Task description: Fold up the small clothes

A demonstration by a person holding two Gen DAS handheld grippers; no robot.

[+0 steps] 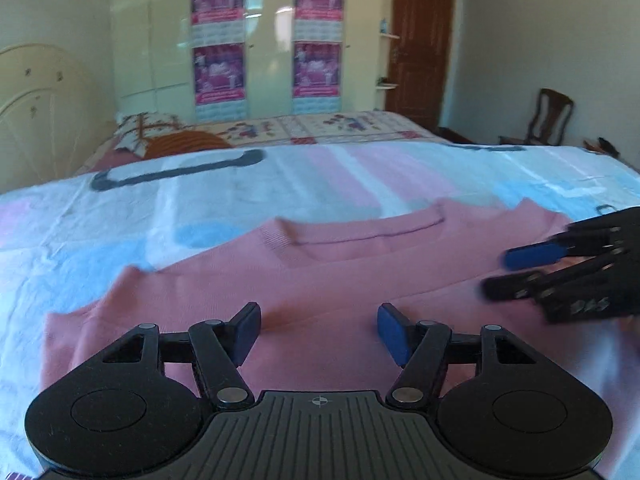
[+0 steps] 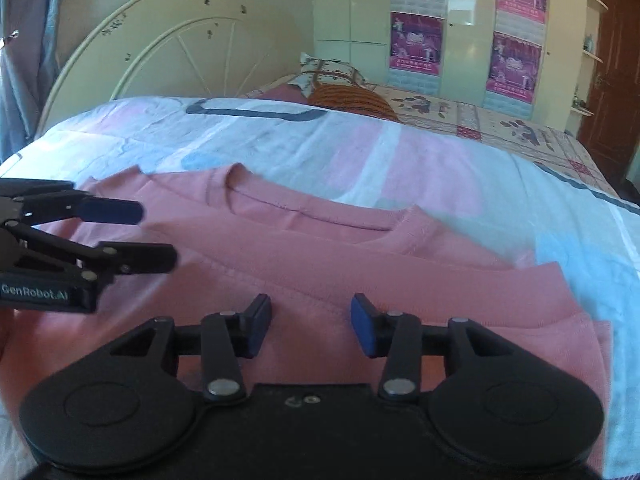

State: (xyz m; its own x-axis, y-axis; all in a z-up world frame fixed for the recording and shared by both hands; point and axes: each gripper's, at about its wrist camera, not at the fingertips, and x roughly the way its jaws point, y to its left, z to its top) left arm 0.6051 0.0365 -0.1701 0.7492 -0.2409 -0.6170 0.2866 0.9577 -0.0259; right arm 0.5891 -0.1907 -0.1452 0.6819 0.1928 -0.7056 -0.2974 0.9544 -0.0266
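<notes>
In the left wrist view, the left gripper (image 1: 319,330) hangs low over a pink sweater (image 1: 320,272), its blue-padded fingers spread wide with nothing between them. The sweater lies flat on a bedsheet (image 1: 280,176) patterned in pale blue, pink and white, with its ribbed neckline (image 1: 360,232) turned toward the far side of the bed and one sleeve end reaching out to the left. The right gripper (image 1: 496,274) enters from the right edge, blurred, its two fingers parted and empty above the sweater's right shoulder area; whether they touch the cloth cannot be told. Beyond the sheet stand a cream wardrobe (image 1: 264,40) with purple posters and a brown door (image 1: 420,44). In the right wrist view, the right gripper (image 2: 311,326) sits just above the sweater's body, its fingers apart and holding nothing. The sweater spreads across the sheet with its neckline away from the camera, and layered edges show at its right side. The left gripper (image 2: 156,236) comes in from the left, fingers apart and empty, over the sweater's left part. A curved cream headboard (image 2: 160,40) rises behind the bed.
</notes>
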